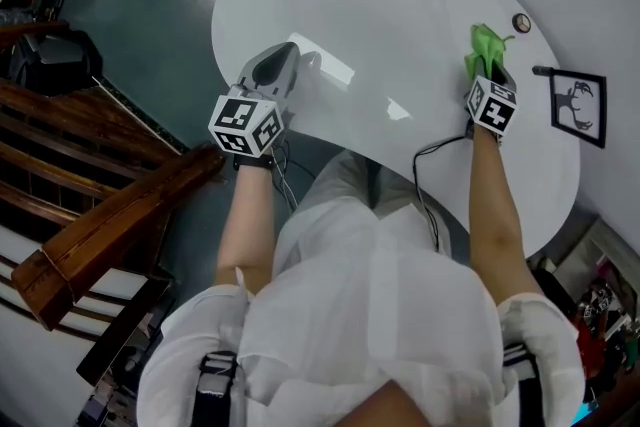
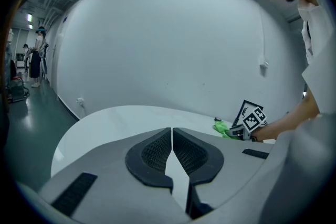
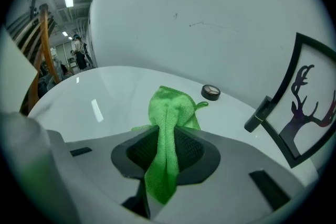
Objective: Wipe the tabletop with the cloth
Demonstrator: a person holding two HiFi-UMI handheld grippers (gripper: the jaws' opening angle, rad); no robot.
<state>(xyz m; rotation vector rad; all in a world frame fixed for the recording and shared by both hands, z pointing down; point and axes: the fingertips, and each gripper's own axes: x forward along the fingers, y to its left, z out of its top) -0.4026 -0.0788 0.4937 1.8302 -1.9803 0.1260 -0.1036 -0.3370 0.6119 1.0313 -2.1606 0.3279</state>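
Note:
A green cloth [image 3: 170, 113] hangs out of my right gripper [image 3: 167, 131], whose jaws are shut on it; its free end rests on the white tabletop [image 3: 105, 92]. In the head view the cloth [image 1: 485, 47] sticks out ahead of the right gripper [image 1: 487, 70] at the table's right side. My left gripper [image 1: 280, 65] is over the table's left edge, shut with nothing between its jaws [image 2: 172, 147]. From the left gripper view the cloth [image 2: 224, 128] and the right gripper show across the round white table [image 1: 380, 5].
A small round dark object [image 3: 211, 92] lies on the table beyond the cloth. A black-framed deer picture [image 1: 578, 107] stands at the right, by the white wall. Wooden stair rails [image 1: 110, 215] and dark floor lie to the left of the table. People stand far off [image 2: 35, 55].

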